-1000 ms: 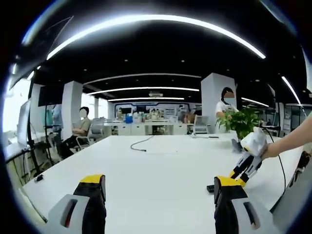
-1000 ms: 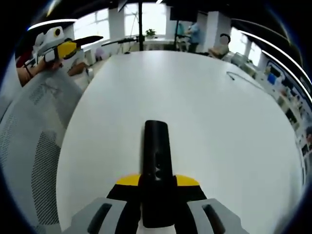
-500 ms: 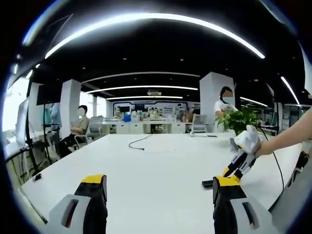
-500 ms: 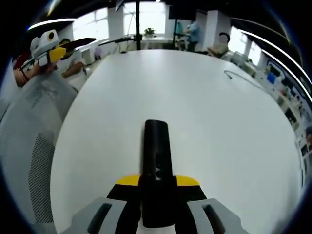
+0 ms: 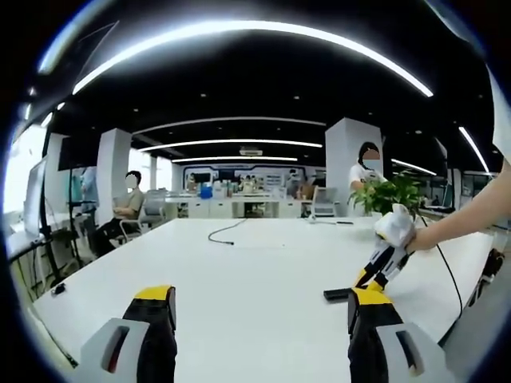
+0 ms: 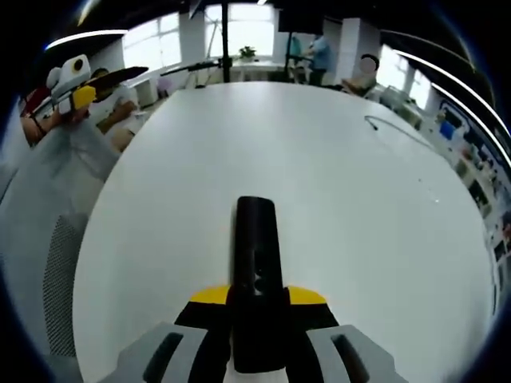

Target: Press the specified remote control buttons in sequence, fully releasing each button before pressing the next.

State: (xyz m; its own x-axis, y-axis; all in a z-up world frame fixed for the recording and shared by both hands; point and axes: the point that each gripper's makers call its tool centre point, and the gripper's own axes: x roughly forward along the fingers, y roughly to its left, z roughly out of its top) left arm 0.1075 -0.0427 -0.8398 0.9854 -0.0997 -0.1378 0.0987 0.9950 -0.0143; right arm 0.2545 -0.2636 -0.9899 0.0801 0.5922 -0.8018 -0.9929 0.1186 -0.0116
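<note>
A slim black remote control (image 6: 255,255) points away from me over the white table (image 6: 359,207), and my right gripper (image 6: 257,299) is shut on its near end. Small buttons show along its top face. In the left gripper view, that same gripper (image 5: 385,257) comes in from the right in a person's hand, with the remote's tip (image 5: 335,294) low over the table (image 5: 255,263). My left gripper (image 5: 259,319) stands open near the table's edge, its yellow-tipped jaws wide apart around nothing. It also appears far off in the right gripper view (image 6: 68,84).
A grey mesh chair (image 6: 48,239) stands at the table's left edge. A dark cable (image 5: 223,233) lies far across the table. A potted plant (image 5: 395,195) sits by the right side. One person sits at the left (image 5: 132,203), and another stands near the plant (image 5: 367,167).
In the left gripper view, the right gripper and remote have drifted left and slightly up. Both cameras shifted a little. Neither gripper has changed its state.
</note>
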